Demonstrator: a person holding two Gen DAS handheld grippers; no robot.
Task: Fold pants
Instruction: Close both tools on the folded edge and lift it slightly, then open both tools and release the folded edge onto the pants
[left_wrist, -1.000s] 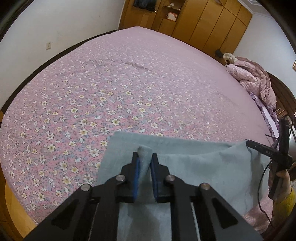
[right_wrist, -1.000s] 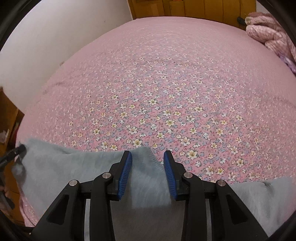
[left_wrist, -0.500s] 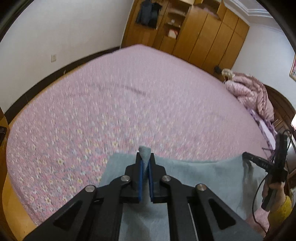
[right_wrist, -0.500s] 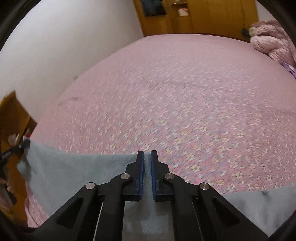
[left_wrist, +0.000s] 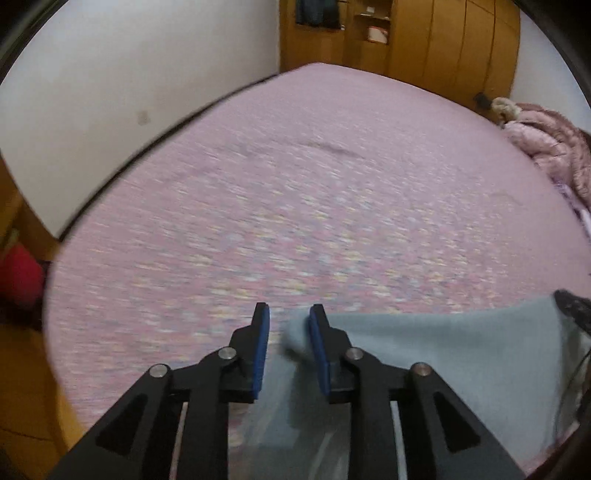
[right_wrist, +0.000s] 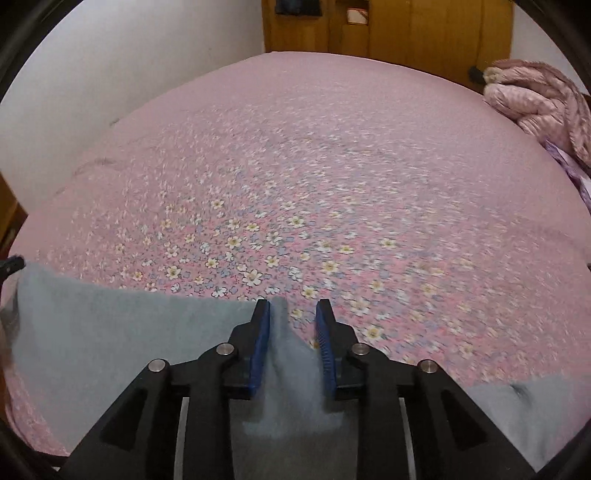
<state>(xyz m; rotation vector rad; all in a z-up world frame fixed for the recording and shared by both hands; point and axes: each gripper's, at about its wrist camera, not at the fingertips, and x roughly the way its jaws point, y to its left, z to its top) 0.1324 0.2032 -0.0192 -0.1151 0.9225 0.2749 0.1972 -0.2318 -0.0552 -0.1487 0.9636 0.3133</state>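
Having just opened, your left gripper (left_wrist: 289, 321) and right gripper (right_wrist: 293, 317) stand apart, releasing the grey-blue pants (left_wrist: 424, 350) onto the floral bedsheet (right_wrist: 295, 166); fold laid.

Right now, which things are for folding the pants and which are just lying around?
For the job:
- grey-blue pants
- left gripper, jaws just opened, cloth lies loose between them
- right gripper, jaws just opened, cloth lies loose between them
- flowery bed sheet, the folding surface

Just lying about:
- pink quilt
- wooden wardrobe
- red thing
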